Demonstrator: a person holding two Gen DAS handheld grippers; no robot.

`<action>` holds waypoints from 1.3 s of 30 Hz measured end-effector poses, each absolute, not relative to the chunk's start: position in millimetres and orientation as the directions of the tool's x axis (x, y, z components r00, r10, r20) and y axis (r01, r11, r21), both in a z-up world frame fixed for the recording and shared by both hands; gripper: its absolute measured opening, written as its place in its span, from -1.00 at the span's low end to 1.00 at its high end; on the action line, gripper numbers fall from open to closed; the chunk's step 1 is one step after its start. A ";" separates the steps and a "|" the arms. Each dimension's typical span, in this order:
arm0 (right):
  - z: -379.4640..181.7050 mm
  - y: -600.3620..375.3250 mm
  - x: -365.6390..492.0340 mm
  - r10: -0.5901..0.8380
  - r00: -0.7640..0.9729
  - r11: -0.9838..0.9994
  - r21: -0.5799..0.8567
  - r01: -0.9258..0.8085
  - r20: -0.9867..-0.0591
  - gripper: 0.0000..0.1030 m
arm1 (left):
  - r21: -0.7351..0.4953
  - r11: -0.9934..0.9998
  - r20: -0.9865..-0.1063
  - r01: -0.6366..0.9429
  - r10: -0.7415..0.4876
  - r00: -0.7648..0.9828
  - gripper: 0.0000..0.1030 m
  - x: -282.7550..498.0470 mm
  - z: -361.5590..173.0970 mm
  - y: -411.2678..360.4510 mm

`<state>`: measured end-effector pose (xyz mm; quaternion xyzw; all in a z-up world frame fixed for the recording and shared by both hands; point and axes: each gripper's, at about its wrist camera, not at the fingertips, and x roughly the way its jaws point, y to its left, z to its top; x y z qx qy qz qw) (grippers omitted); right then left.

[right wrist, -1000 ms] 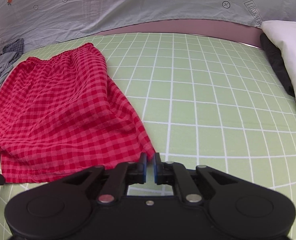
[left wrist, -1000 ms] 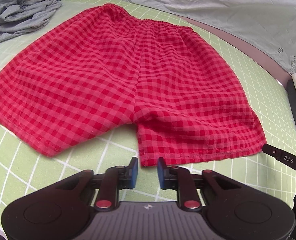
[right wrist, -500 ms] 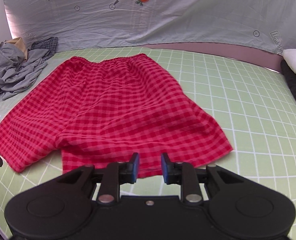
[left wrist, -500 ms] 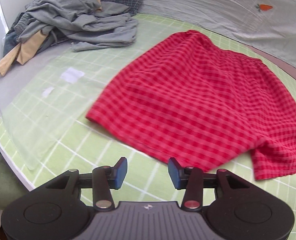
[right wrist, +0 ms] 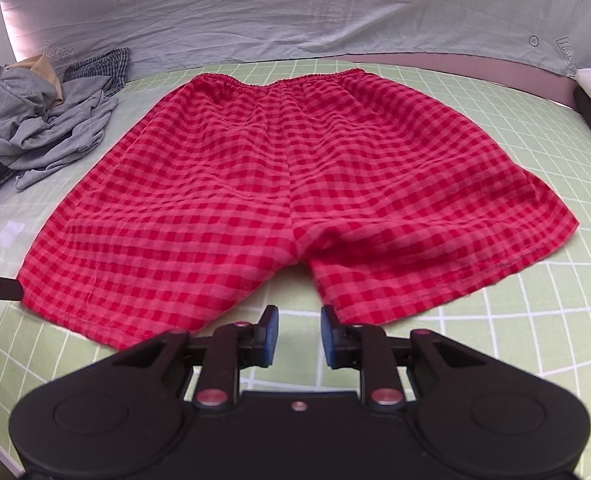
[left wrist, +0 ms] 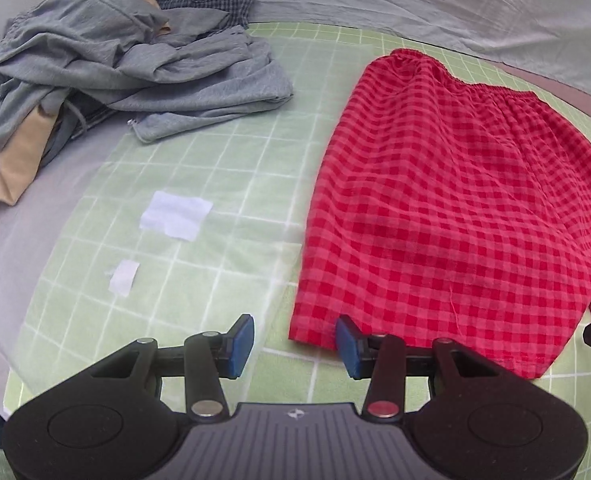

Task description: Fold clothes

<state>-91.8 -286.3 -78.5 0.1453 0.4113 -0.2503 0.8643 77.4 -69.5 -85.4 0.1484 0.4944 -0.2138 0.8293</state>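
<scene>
One pair of red gingham cotton shorts (right wrist: 287,200) lies spread flat on the green gridded mat (right wrist: 535,320), elastic waistband toward the grey patterned sheet (right wrist: 335,16) at the back, both leg hems toward us, its long axis running side to side. Our left gripper (left wrist: 293,340) hovers at the left leg's outer hem corner, fingers wide and empty. Our right gripper (right wrist: 297,334) sits just below the crotch notch, fingers moderately parted, gripping nothing. We see a heap of crumpled grey clothes (left wrist: 115,68) off to the left
</scene>
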 end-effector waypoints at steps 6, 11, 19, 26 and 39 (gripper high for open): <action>-85.7 -271.9 -72.8 -0.334 0.496 0.804 0.033 0.594 -0.802 -0.55 | 0.035 0.805 -0.893 0.592 -0.242 0.380 -0.09 90.9 -96.1 -74.4; -79.9 -267.5 -64.8 -0.357 0.517 0.788 0.047 0.614 -0.778 -0.53 | 0.029 0.773 -0.897 0.633 -0.259 0.358 -0.09 95.4 -101.3 -77.1; -71.7 -269.9 -42.7 -0.354 0.558 0.797 0.070 0.600 -0.751 -0.49 | 0.018 0.743 -0.897 0.669 -0.284 0.339 -0.03 103.3 -102.0 -81.0; -82.4 -270.4 -30.8 -0.359 0.502 0.772 0.052 0.634 -0.787 -0.44 | 0.022 0.724 -0.895 0.689 -0.293 0.337 0.07 105.8 -103.1 -82.3; -65.3 -274.7 -49.2 -0.350 0.555 0.746 0.134 0.652 -0.755 -0.99 | 0.016 0.728 -0.895 0.685 -0.295 0.335 0.23 109.4 -104.9 -82.1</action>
